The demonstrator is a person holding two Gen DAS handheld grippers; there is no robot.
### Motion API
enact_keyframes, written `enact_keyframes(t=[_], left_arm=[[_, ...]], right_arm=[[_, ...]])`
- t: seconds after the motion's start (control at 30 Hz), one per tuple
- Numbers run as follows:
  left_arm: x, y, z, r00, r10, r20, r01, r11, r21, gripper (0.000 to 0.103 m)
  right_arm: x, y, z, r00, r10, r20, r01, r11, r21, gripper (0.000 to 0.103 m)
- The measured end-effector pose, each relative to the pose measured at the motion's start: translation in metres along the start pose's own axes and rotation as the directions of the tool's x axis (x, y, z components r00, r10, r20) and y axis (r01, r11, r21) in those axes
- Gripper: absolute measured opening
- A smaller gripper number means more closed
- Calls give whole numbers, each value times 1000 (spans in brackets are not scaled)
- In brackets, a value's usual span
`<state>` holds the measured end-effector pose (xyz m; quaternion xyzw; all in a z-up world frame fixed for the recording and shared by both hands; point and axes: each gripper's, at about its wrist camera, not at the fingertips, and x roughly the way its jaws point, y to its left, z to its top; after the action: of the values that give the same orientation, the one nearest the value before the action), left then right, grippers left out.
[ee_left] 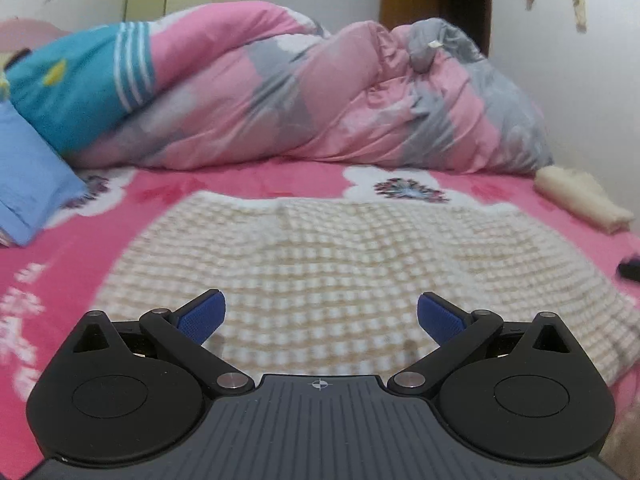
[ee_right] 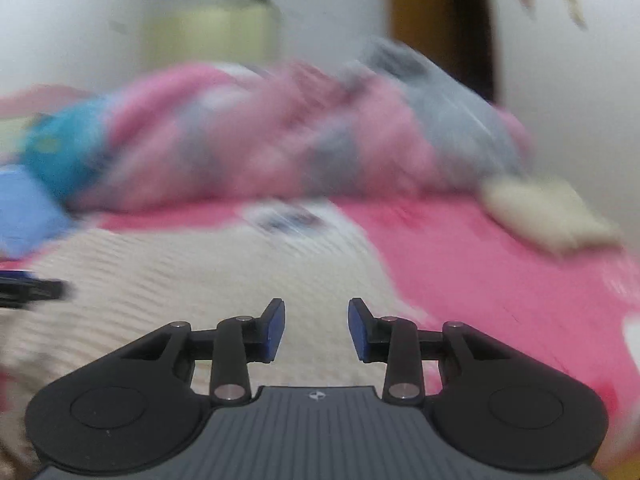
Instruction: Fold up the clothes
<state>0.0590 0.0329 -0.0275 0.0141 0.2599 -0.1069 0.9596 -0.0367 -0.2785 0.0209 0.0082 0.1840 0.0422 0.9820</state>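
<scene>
Garment: a cream-and-tan checked waffle-knit cloth [ee_left: 320, 264] lies spread flat across the middle of the left wrist frame, on the pink flower-printed bed sheet [ee_left: 60, 264]; flat is how a fold needs it, though whether it is a single layer or already folded over I cannot tell.
Left claw [ee_left: 321, 316]: spread wide, gripping nothing, hanging low over the cloth's near edge at lower centre.
Right claw [ee_right: 316, 330]: partly parted, gripping nothing, over the cloth's right border at lower centre; this view is blurred.
Folded piece: a small cream cloth bundle [ee_left: 580, 200] sits at the right edge, apart, likely set aside.
Backdrop: a pink-and-grey bunched quilt [ee_left: 320, 96] fills the upper half, off the working space.
Writing: none legible; only a crosshair mark on each claw body.
</scene>
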Motion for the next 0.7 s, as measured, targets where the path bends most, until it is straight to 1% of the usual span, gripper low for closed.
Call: enact_keyframes(t=[0.07,0.1,0.17,0.27,0.33,0.37,0.4,0.43,0.5,0.6,0.67,0.7], left_arm=[[5,4,-3,997,59,-50,-59,998,-5,103],[9,7,-6,993,78,-84,-80,997,-18,103],[12,14,-10,992,70,-107,-76,995,-59,103],[10,13,-9,989,83,-124,-89,995,-44,103],[11,14,-7,987,82,-135,-89,995,-44,103],[12,15,-6,987,80,-140,-87,995,-49,103],[13,16,-6,986,79,-145,-87,995,-52,103],[13,16,-5,986,80,-149,-88,995,-51,103],[14,16,-4,984,83,-156,-91,995,-48,103],[15,15,-4,982,91,-167,-99,994,-39,103],[15,15,-4,981,93,-170,-100,994,-35,103],[15,15,-3,981,93,-173,-100,994,-35,103]], right_arm=[[0,25,-1,995,101,12,-100,993,-57,38],[3,39,-8,989,146,-10,-146,985,-91,38],[30,65,-31,971,190,-144,-211,966,-149,40],[36,86,-37,965,138,-224,-186,960,-210,40],[25,85,-8,964,177,-200,-203,972,-117,40],[18,86,0,963,218,-157,-236,966,-109,40],[14,93,6,965,231,-121,-247,959,-142,40],[14,100,6,969,225,-102,-241,953,-181,40],[27,112,-3,959,247,-136,-272,937,-219,40],[50,120,-37,946,250,-208,-301,914,-271,42],[46,122,-23,942,240,-233,-301,912,-279,42],[51,119,-21,943,238,-232,-298,916,-270,42]])
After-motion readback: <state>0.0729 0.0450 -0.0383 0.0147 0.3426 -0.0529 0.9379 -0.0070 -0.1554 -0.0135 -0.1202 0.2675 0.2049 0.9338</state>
